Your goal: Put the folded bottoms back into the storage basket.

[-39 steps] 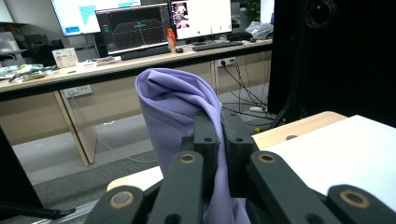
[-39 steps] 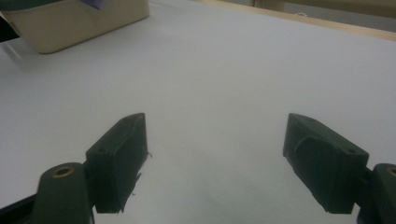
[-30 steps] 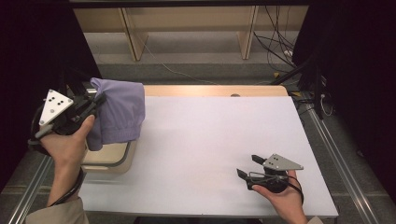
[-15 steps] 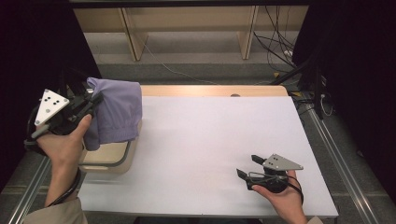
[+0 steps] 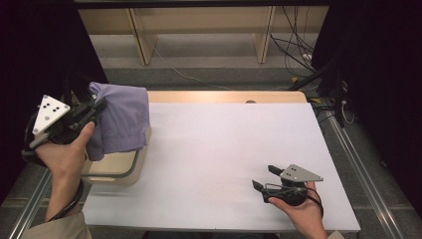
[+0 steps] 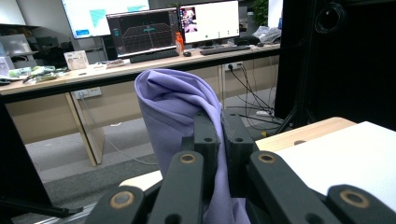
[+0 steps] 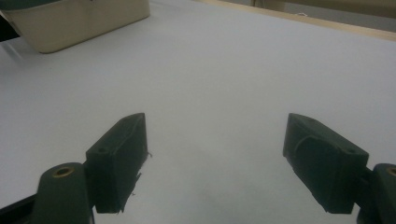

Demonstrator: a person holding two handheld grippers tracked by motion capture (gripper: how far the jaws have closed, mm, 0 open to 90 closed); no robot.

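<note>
A lilac cloth (image 5: pixel 124 122) hangs over the cream bin (image 5: pixel 117 169) at the table's left edge. My left gripper (image 5: pixel 94 110) is shut on a fold of that cloth and holds it up above the bin. In the left gripper view the cloth (image 6: pixel 175 107) bulges up between and behind the two pinched jaws of the left gripper (image 6: pixel 219 140). My right gripper (image 5: pixel 262 178) rests low over the white table (image 5: pixel 224 149) near its front right, jaws wide apart. The right gripper (image 7: pixel 215 163) has nothing but bare table between its fingers.
A cream bin corner (image 7: pixel 70 23) stands at the far left of the right gripper view. Beyond the table's wooden back edge (image 5: pixel 224 96) are a floor with cables (image 5: pixel 293 55) and desk legs. Dark panels flank both sides.
The left hand has drifted slightly with the cloth, which hangs a little differently over the bin. The right gripper has stayed still.
</note>
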